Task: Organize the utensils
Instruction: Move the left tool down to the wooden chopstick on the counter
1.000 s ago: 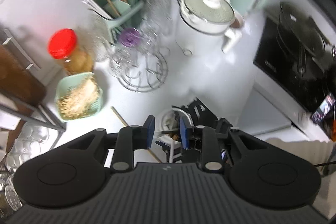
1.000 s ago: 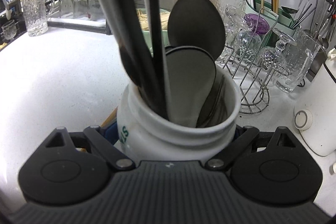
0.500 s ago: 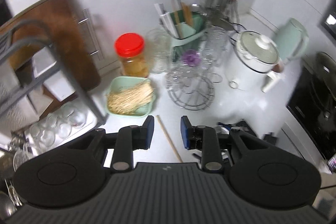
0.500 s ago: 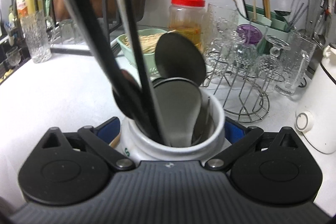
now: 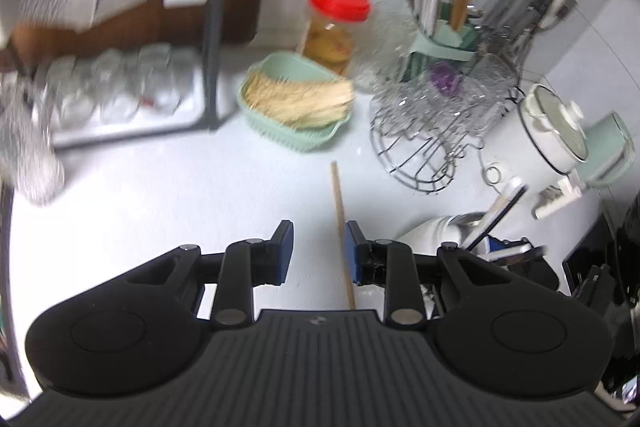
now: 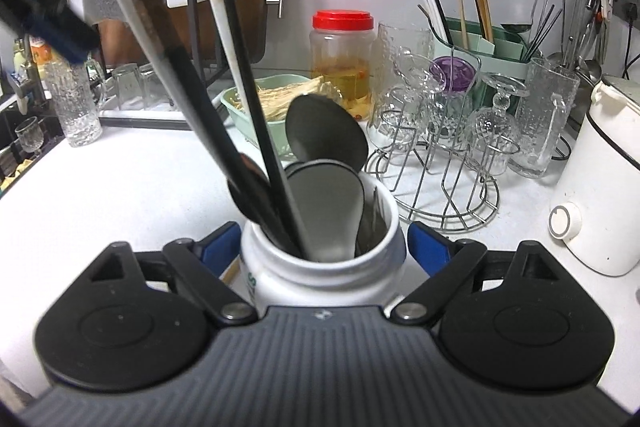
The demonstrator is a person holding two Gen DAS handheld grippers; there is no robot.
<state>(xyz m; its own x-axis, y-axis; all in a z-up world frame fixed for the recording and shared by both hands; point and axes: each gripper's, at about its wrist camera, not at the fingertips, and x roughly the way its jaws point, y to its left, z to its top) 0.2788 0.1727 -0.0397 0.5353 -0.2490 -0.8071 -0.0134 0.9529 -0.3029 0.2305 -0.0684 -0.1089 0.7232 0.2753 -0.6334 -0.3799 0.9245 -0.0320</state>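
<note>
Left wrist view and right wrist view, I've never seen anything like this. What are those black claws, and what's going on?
Each picture comes from a camera on a hand-held two-finger gripper, looking along its fingers. A person holds one in each hand. The left gripper is open above a white countertop, with a wooden chopstick lying between its blue pads. The right gripper has just been closing around a white jar of spoons and long-handled utensils. Whether it grips yet is unclear. Behind stand a green basket, a red-lidded jar and a wire glass rack.
</note>
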